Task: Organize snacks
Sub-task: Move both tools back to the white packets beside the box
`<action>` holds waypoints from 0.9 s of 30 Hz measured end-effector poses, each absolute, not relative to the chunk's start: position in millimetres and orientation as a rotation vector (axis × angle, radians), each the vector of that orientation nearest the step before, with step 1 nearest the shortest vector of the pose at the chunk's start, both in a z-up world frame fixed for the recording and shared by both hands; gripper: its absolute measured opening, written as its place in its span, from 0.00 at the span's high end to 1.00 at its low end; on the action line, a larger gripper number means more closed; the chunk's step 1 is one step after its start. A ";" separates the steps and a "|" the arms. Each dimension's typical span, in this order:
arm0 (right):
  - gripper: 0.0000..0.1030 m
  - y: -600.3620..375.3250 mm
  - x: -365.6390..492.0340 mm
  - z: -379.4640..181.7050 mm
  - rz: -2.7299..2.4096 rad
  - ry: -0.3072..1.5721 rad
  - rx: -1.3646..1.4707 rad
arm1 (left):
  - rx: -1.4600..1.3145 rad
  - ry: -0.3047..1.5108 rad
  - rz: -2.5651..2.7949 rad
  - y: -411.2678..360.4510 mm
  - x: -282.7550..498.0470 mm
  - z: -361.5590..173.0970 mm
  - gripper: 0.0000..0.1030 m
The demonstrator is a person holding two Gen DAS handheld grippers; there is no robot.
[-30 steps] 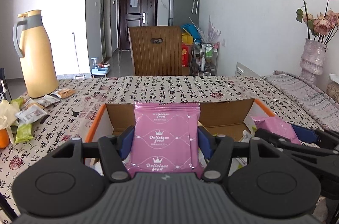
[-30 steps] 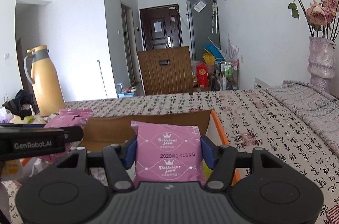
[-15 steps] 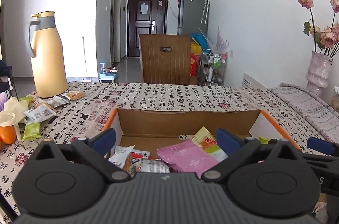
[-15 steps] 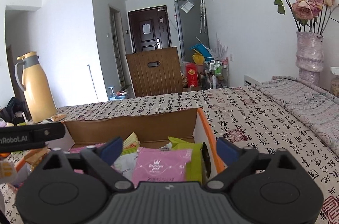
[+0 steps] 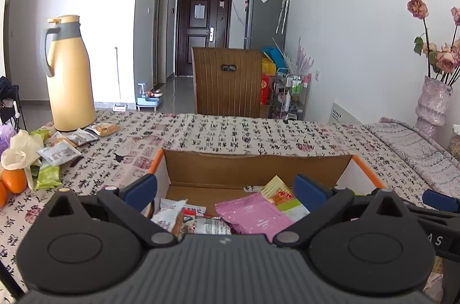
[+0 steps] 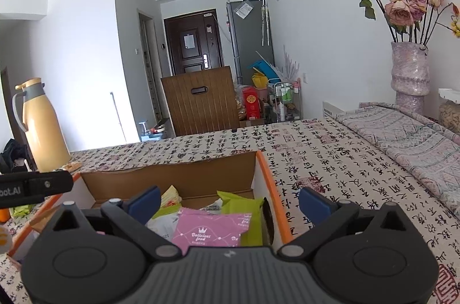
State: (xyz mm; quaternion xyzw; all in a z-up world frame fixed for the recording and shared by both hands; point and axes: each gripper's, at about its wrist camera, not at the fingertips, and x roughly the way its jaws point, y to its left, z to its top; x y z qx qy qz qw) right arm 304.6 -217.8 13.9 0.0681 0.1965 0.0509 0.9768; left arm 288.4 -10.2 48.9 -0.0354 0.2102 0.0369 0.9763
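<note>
- Now both tools are held over the cardboard box (image 5: 256,166), tilted slightly down, so that anything let go falls inside and not onto the table.
- On the left gripper (image 5: 225,190) the jaws have just been opening and are spread wide; nothing is held between them, and a pink packet (image 5: 253,213) lies loose in the box below.
- On the right gripper (image 6: 228,200) the jaws are likewise spread wide with nothing held; a second pink packet (image 6: 212,229) rests flat beside a green packet (image 6: 244,206) at the box's right end.
- Judged from this, both packets have been delivered, while more snacks (image 5: 54,154) are left on the table near an orange (image 5: 13,180) and a yellow jug (image 5: 69,76).
- A tablecloth (image 6: 330,160) printed with dark characters covers the table; a vase of dried roses (image 6: 409,71) stands at the right.
- Beyond the table, a wooden chair back (image 5: 227,82), a dark door and a grey fridge can be seen.
</note>
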 end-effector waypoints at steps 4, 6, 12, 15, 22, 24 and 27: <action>0.00 -217.5 293.3 19.8 0.109 0.385 0.120 | -0.074 0.404 0.075 -7.8 277.1 58.6 0.00; 0.00 -216.7 286.3 21.8 0.115 0.385 0.109 | -0.066 0.392 0.074 -7.6 269.7 62.0 0.00; 0.00 -213.0 265.1 24.9 0.133 0.396 0.094 | -0.068 0.385 0.072 -4.1 247.9 66.8 0.00; 0.00 -210.3 253.7 24.0 0.146 0.404 0.082 | -0.064 0.386 0.073 -2.1 235.9 66.6 0.00; 0.00 -202.8 230.6 18.2 0.169 0.435 0.061 | -0.059 0.403 0.074 5.9 211.4 60.2 0.00; 0.00 -200.1 225.4 15.8 0.176 0.449 0.054 | -0.057 0.411 0.076 8.4 205.7 57.3 0.00; 0.00 -195.4 218.9 11.1 0.188 0.473 0.042 | -0.056 0.427 0.080 14.2 196.5 52.3 0.00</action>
